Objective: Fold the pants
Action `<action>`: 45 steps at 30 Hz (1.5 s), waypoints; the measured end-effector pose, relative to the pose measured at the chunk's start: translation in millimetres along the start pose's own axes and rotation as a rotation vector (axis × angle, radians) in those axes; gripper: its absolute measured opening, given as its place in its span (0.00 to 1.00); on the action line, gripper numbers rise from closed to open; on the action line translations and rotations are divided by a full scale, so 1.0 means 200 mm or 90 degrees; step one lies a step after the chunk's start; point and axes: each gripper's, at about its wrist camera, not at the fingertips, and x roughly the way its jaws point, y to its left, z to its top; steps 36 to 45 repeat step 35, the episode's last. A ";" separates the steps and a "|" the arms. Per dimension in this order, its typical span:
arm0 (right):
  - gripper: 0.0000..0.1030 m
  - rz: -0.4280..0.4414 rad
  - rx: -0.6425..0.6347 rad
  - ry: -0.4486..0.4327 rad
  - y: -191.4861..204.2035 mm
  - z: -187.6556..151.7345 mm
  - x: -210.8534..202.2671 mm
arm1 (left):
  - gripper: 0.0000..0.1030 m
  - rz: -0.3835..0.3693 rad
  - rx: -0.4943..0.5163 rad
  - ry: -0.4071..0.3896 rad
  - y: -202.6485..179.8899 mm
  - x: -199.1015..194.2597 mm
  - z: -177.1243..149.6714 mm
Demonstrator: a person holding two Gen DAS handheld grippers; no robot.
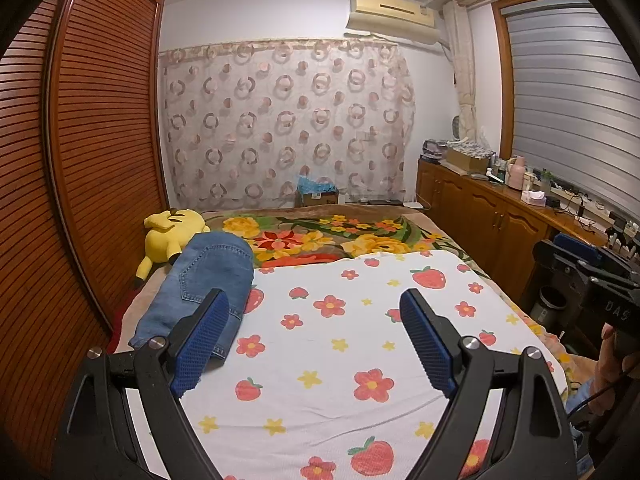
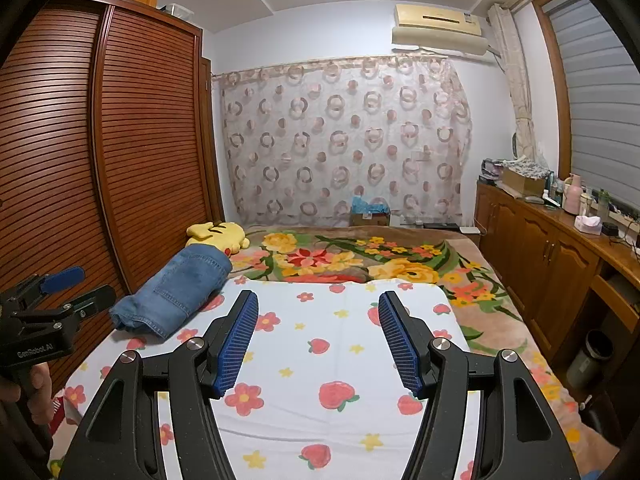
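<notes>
Left wrist view: the left gripper is held above the strawberry-print sheet with its jaws spread wide and nothing between them. The jeans are seen left of centre, lying as a folded bundle on the left edge of the bed, just below the yellow plush toy and close to the slatted wardrobe. In the right wrist view the right gripper is likewise held over the sheet, its jaws moderately parted and empty, while the jeans sit at middle left, well apart from both pairs of jaws.

Since the jeans already appear doubled over and set aside, the folding is judged to be finished or very nearly so. If a further fold or tidying is wanted, both grippers would have to be carried leftwards to the bundle and the jaws closed on the denim edges.
</notes>
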 end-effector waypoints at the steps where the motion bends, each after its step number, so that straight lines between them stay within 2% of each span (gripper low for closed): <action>1: 0.63 0.000 0.000 0.000 0.00 0.00 0.00 | 0.85 0.000 0.000 -0.001 0.00 0.00 0.00; 45: 0.63 0.008 -0.004 0.000 -0.03 0.00 -0.01 | 0.85 0.001 -0.002 -0.004 -0.01 0.01 -0.01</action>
